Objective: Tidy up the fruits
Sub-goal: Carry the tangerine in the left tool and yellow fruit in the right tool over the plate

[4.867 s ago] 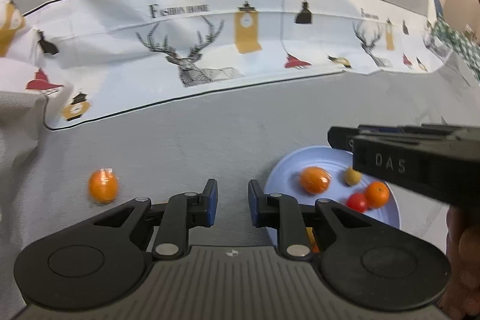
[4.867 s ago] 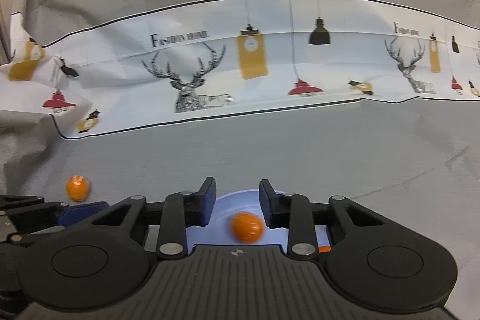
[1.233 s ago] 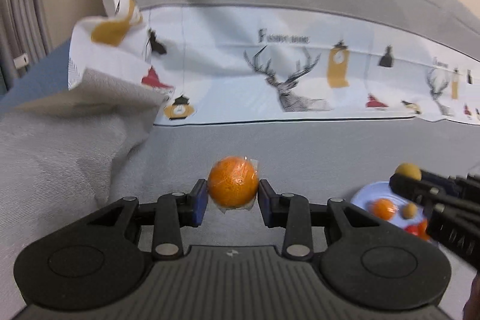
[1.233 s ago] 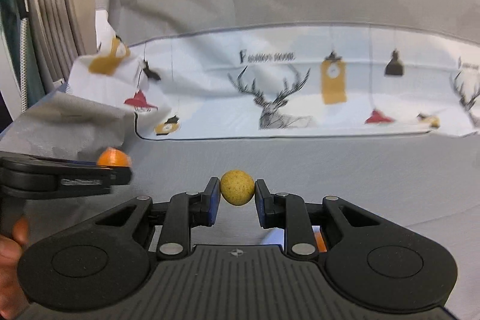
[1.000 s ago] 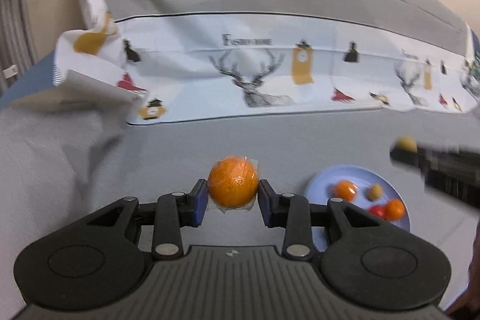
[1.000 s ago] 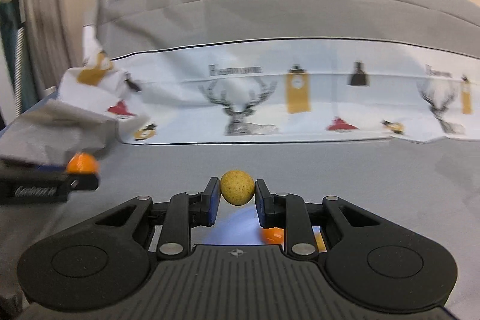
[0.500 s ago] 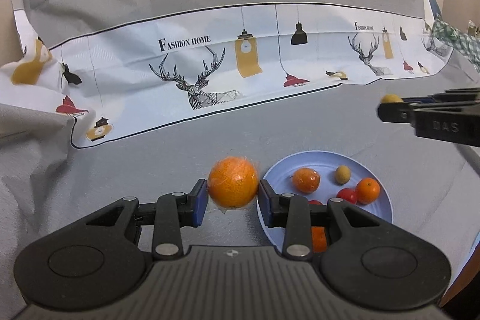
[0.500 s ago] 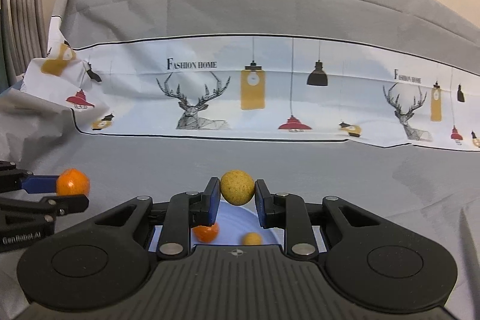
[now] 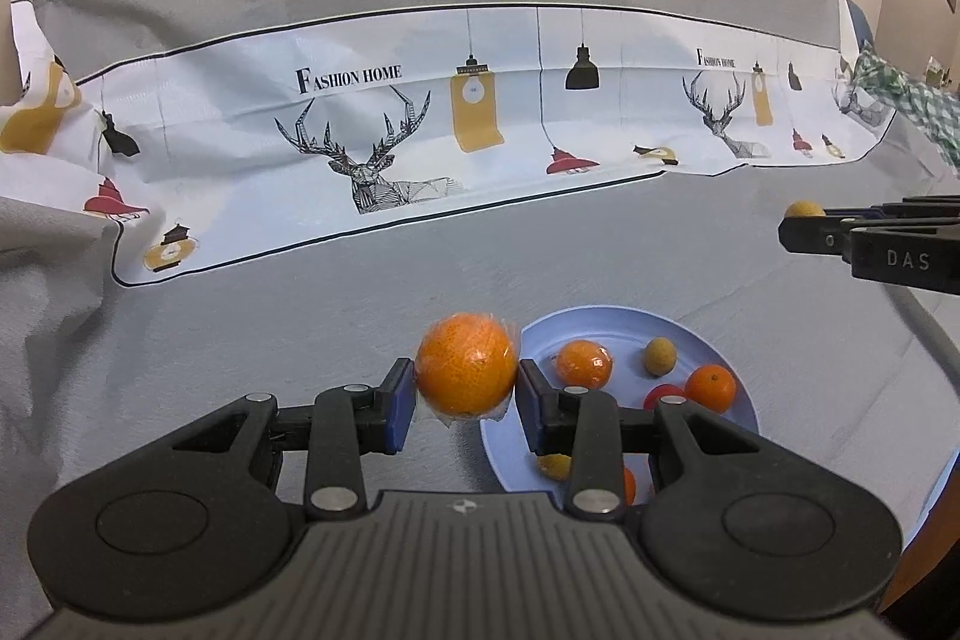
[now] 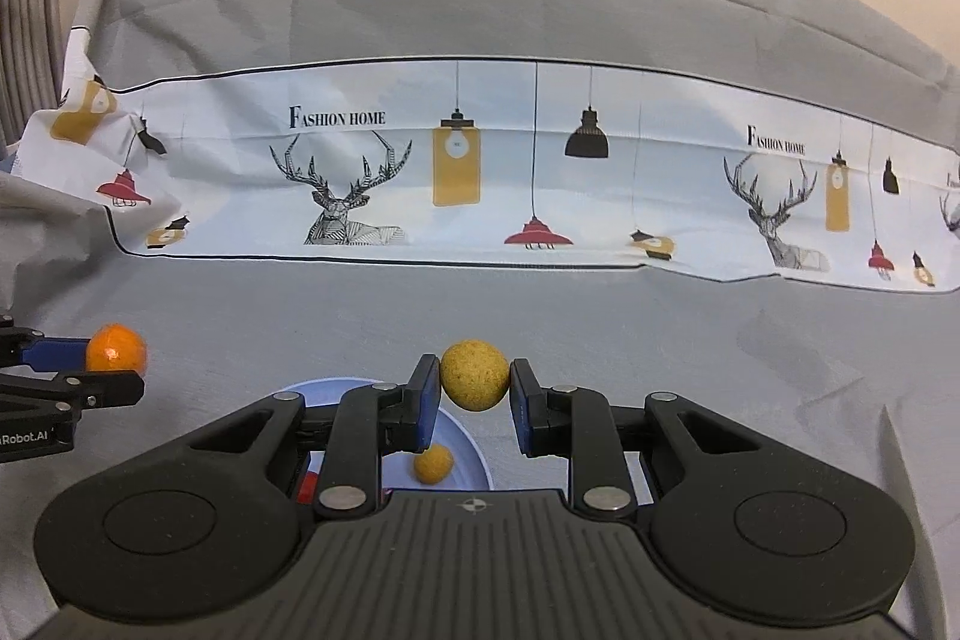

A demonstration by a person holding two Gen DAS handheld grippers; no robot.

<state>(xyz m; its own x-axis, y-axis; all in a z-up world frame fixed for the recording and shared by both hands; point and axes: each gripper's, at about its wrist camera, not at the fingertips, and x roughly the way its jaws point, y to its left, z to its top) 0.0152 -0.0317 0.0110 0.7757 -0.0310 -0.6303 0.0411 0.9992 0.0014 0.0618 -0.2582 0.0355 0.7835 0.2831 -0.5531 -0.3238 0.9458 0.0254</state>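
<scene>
A grey cloth (image 9: 300, 328) with a deer-print band is covering the surface. The left gripper (image 9: 467, 391) is pinching a wrapped orange (image 9: 467, 370) beside the blue plate (image 9: 606, 322); the right gripper (image 10: 474, 394) is pinching a yellow longan (image 10: 474, 373) above it. Only the left view is showing the plate's tangerines (image 9: 583, 361).

Orange fruit (image 9: 466, 372), tan-yellow fruit (image 10: 474, 374), pale blue plate (image 9: 600, 325), grey cloth (image 9: 300, 304), white deer-and-lamp print band (image 9: 420, 148)
</scene>
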